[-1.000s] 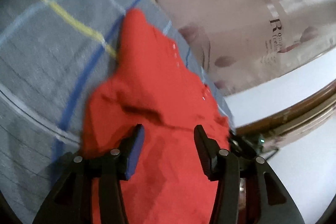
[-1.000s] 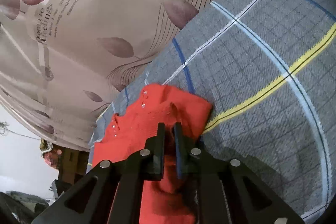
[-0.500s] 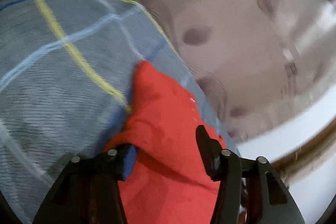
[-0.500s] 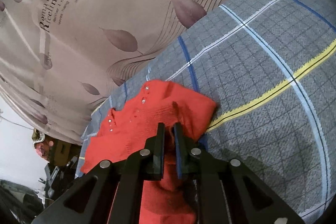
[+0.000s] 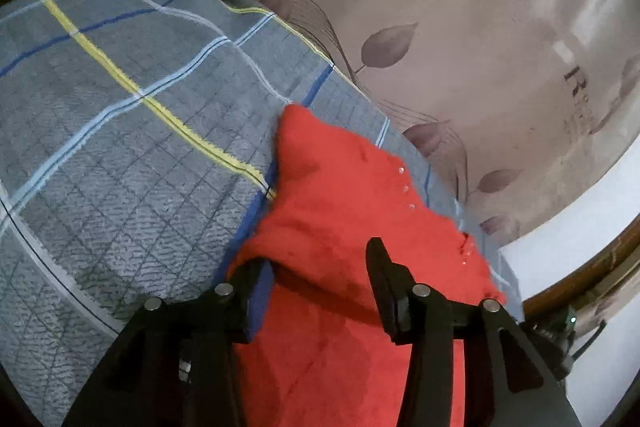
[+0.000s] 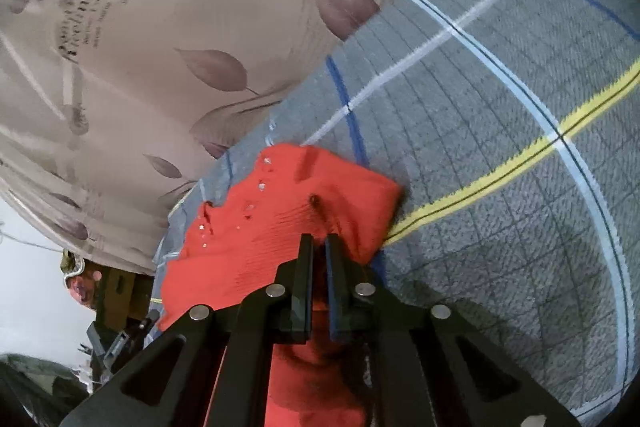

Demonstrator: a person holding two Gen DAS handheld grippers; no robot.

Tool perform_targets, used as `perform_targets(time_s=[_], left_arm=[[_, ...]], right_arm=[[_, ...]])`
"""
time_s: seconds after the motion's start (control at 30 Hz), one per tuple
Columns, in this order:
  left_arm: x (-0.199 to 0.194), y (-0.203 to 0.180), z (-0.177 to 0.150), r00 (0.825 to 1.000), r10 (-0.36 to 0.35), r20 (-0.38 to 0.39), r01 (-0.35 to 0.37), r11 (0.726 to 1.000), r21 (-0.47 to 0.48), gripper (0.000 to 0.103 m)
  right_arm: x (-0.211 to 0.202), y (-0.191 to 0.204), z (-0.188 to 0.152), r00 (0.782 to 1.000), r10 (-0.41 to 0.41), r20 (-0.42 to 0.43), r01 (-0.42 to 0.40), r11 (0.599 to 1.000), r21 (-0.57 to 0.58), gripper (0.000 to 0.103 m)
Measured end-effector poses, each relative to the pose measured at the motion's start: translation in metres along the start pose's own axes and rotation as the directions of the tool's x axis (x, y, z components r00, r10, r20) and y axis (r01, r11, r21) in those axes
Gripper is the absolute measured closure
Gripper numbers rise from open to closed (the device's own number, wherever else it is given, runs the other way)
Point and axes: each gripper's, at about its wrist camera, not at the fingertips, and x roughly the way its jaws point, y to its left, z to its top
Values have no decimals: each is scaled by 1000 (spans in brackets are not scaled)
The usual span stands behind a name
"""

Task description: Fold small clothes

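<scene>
The right gripper (image 6: 317, 243) has its jaws pressed almost together, pinching a fold of the red garment (image 6: 288, 211); the cloth bunches up between the two pads and puckers into fine ridges just ahead of them. The left gripper (image 5: 316, 259) has its jaws partly spread, with a raised ridge of the same red garment (image 5: 340, 195) between them. Its left finger (image 5: 252, 279) is tucked under the cloth's edge, its right finger (image 5: 384, 279) lies on top of the fabric, and whether the pads actually press on the cloth cannot be told from this view.

The garment is a small knitted piece in bright red with a row of small pale buttons (image 5: 406, 189) running along it. It lies on a bed covered by a grey checked bedspread (image 5: 120, 155) with yellow, blue and pale blue stripes, near the spread's far edge. It is partly doubled over: one blunt folded corner (image 6: 384, 195) rests against a yellow stripe (image 6: 500, 171), and the near part runs back under both grippers. Behind the bed hangs a beige curtain (image 6: 180, 39) printed with dark leaves and lettering
</scene>
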Motion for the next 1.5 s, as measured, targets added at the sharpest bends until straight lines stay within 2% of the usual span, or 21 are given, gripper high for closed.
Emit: perform_targets(time_s=[0.07, 0.1, 0.17, 0.27, 0.3, 0.37, 0.5, 0.57, 0.7, 0.77, 0.83, 0.9, 0.97, 1.0, 1.07, 1.17, 1.2, 1.27, 1.33, 1.43, 1.5], left_arm=[[-5, -2, 1, 1000, -3, -16, 3, 1000, 21, 56], [-9, -1, 1, 1000, -6, -29, 7, 1000, 20, 56], [-30, 2, -3, 998, -46, -44, 46, 999, 10, 55], [-63, -3, -15, 988, -103, -111, 113, 990, 84, 53], [-73, -6, -21, 982, -125, -144, 142, 983, 115, 50], [-97, -10, -38, 964, -169, -207, 206, 962, 177, 46], [-134, -15, -78, 912, -244, -330, 327, 918, 224, 44], [-146, -18, -96, 882, -284, -376, 385, 895, 225, 44], [-155, -33, -127, 846, -286, -450, 429, 867, 255, 44], [-161, -37, -144, 837, -269, -476, 433, 858, 277, 44], [-168, -37, -161, 834, -240, -497, 423, 857, 296, 44], [-175, -31, -175, 833, -225, -506, 411, 863, 294, 44], [-185, -20, -186, 841, -202, -502, 381, 879, 285, 44], [-189, -15, -186, 851, -195, -488, 366, 886, 284, 44], [-204, 4, -185, 891, -138, -432, 274, 923, 271, 44], [-228, 37, -176, 920, -152, -361, 216, 966, 145, 44], [-238, 46, -173, 931, -151, -332, 199, 973, 115, 44], [-253, 54, -168, 944, -143, -298, 185, 976, 117, 44], [-255, 52, -163, 942, -157, -298, 203, 970, 130, 44], [-238, 38, -157, 904, -234, -357, 284, 954, 95, 44], [-222, 16, -155, 903, -230, -363, 294, 947, 130, 43]], right_arm=[[-13, 5, -5, 999, -40, 28, 41, 999, -20, 99], [-28, 8, -14, 997, -46, 62, 48, 999, -24, 89], [-52, 10, -34, 996, -29, 81, 32, 999, -33, 81], [-89, 15, -88, 999, 5, 32, -3, 997, -82, 63], [-102, 17, -114, 1000, 22, -17, -24, 994, -103, 53], [-124, 21, -160, 997, 15, -77, -26, 989, -145, 48], [-161, 29, -226, 994, -49, -98, 25, 973, -229, 48], [-175, 32, -249, 993, -67, -99, 40, 966, -255, 47], [-184, 29, -272, 993, -45, -107, 18, 970, -242, 44], [-186, 27, -278, 995, -14, -98, -8, 976, -217, 43], [-186, 27, -285, 994, 38, -99, -56, 981, -186, 39], [-184, 29, -290, 994, 53, -93, -69, 981, -179, 38], [-183, 31, -295, 993, 74, -88, -88, 980, -178, 37], [-182, 32, -298, 990, 100, -98, -115, 979, -167, 37], [-182, 34, -304, 987, 119, -112, -137, 976, -171, 37], [-183, 38, -309, 987, 112, -113, -132, 972, -193, 37], [-185, 37, -310, 987, 119, -112, -138, 973, -186, 37], [-189, 34, -311, 986, 129, -104, -145, 975, -170, 36], [-193, 30, -310, 986, 137, -95, -150, 976, -157, 35], [-195, 23, -306, 985, 151, -88, -161, 979, -124, 35], [-195, 23, -305, 985, 152, -86, -162, 980, -118, 35]])
